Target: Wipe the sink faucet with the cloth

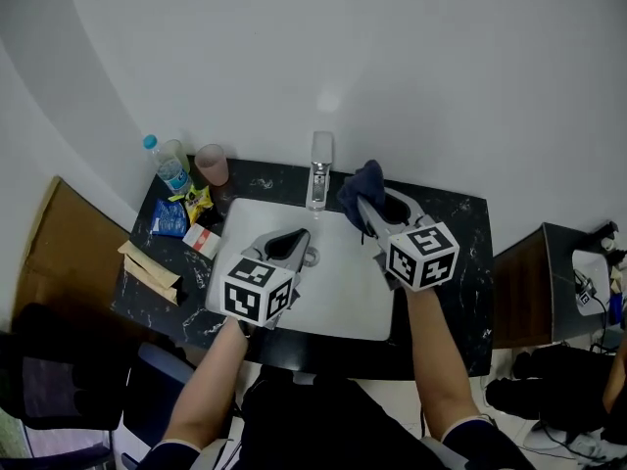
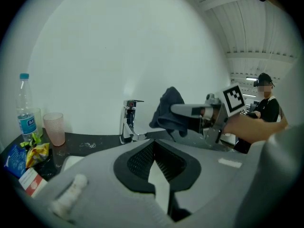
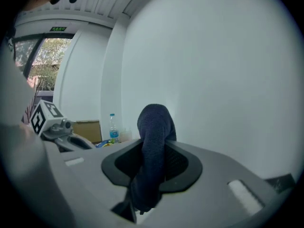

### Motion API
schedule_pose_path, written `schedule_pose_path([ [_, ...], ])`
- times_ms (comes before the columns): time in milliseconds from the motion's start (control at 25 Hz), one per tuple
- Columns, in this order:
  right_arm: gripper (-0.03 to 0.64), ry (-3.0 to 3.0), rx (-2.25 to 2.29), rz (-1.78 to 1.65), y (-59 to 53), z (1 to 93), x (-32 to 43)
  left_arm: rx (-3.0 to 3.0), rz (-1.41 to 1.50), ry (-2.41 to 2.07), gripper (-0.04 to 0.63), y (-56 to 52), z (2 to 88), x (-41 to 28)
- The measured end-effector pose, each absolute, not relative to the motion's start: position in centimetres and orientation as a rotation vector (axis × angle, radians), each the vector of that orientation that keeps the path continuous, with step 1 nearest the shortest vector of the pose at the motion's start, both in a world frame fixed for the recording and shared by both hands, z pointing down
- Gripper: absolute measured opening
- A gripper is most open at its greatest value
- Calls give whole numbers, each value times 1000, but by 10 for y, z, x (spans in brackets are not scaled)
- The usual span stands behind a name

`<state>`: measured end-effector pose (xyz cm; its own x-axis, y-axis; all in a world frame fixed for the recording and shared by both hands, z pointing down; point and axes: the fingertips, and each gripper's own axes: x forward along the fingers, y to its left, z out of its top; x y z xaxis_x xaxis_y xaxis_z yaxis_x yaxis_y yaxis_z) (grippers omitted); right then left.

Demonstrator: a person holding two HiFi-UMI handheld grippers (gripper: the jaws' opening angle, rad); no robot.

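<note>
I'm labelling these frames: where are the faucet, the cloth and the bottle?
faucet [image 1: 318, 176], head view, upright body.
cloth [image 3: 154, 132], right gripper view, bunched upper end.
bottle [image 2: 23, 101], left gripper view, clear body above label.

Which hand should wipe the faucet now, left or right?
Right. The right tongs pinch the dark cloth close beside the faucet. The left tongs are shut on nothing, farther back over the sink.

Middle of the sink is open, a lane running up between the left hand-held gripper and the right hand-held gripper to the faucet, which stands hard by the wall. Upper left, bottle, cup and snack packets crowd the tabletop; its right side lies bare.
</note>
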<state>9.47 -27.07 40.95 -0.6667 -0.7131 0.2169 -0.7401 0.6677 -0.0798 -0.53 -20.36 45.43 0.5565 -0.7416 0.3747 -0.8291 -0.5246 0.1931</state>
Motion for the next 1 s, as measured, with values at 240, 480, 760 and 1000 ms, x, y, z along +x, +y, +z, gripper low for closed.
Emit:
schedule_pose_path([
  [240,104,-2660,1169,-81,-341,353,66,2507,350,-1192,2,-231,456,13],
  [480,103,-2582,1041,-155,-386,360,25,2535,395,-1118,2,-245,467,27],
  [760,101,-2495,923,-141,-408,390,2,2524,422,-1097,2,-256,477,25],
  [1000,95,-2533,782,-1,-387,393,-2,2548,439,-1066,2,-257,477,28],
])
